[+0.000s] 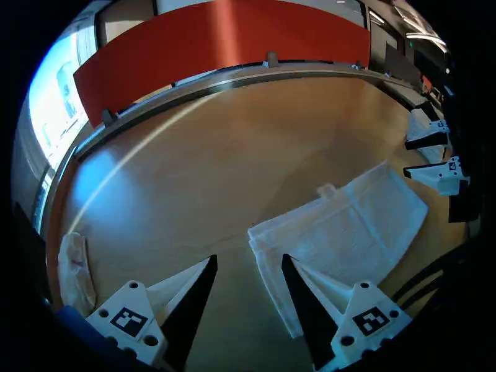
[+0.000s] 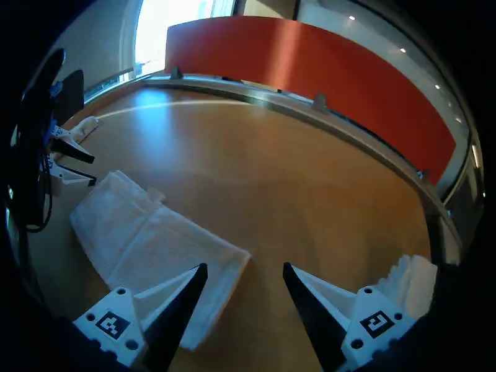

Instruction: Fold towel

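Observation:
A white towel (image 1: 347, 235), folded into a rectangle, lies flat on the wooden table (image 1: 204, 167). My left gripper (image 1: 249, 257) is open at the towel's near left corner, its right finger (image 1: 310, 304) over the towel's edge. In the same view my right gripper (image 1: 406, 159) hovers open at the towel's far right end. From the right gripper view the towel (image 2: 142, 242) lies to the left, and my right gripper (image 2: 245, 266) stands open with its left finger (image 2: 167, 304) over the towel's near end. The left gripper (image 2: 95, 172) appears open beyond the towel.
A red partition panel (image 1: 223, 43) stands along the table's far edge behind a metal rail. A crumpled white cloth (image 1: 74, 273) lies near the left edge. Another folded white towel (image 2: 412, 282) sits at the right edge, also seen as a white towel (image 1: 425, 127).

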`<action>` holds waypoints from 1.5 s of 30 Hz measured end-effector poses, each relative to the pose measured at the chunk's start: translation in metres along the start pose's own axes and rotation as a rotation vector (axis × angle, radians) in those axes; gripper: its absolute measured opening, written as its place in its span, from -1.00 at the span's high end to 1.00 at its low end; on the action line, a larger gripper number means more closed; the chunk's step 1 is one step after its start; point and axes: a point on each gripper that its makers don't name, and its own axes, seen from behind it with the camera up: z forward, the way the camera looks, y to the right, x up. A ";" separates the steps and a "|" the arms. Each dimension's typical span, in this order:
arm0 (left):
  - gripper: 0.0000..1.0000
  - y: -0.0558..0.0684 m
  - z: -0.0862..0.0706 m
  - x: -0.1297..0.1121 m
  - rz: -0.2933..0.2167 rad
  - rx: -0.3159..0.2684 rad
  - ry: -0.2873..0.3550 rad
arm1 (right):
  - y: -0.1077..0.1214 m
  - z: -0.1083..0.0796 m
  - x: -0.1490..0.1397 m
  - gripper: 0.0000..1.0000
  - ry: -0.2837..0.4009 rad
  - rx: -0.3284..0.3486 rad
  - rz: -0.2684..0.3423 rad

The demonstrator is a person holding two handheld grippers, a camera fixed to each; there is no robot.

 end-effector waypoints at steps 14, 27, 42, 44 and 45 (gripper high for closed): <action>-0.52 0.005 -0.022 -0.020 -0.053 -0.007 0.000 | -0.012 -0.025 -0.009 -0.89 0.016 0.021 0.004; -0.52 0.016 -0.048 -0.046 -0.087 -0.001 -0.014 | -0.022 -0.052 -0.026 -0.89 0.019 0.023 0.023; -0.53 0.013 -0.061 -0.057 -0.120 0.023 -0.005 | -0.033 -0.056 -0.032 -0.89 0.025 0.083 0.019; -0.53 0.010 -0.065 -0.061 -0.125 0.034 -0.004 | -0.036 -0.056 -0.033 -0.89 0.024 0.101 0.011; -0.53 0.009 -0.067 -0.063 -0.130 0.038 -0.004 | -0.037 -0.055 -0.033 -0.89 0.024 0.107 0.004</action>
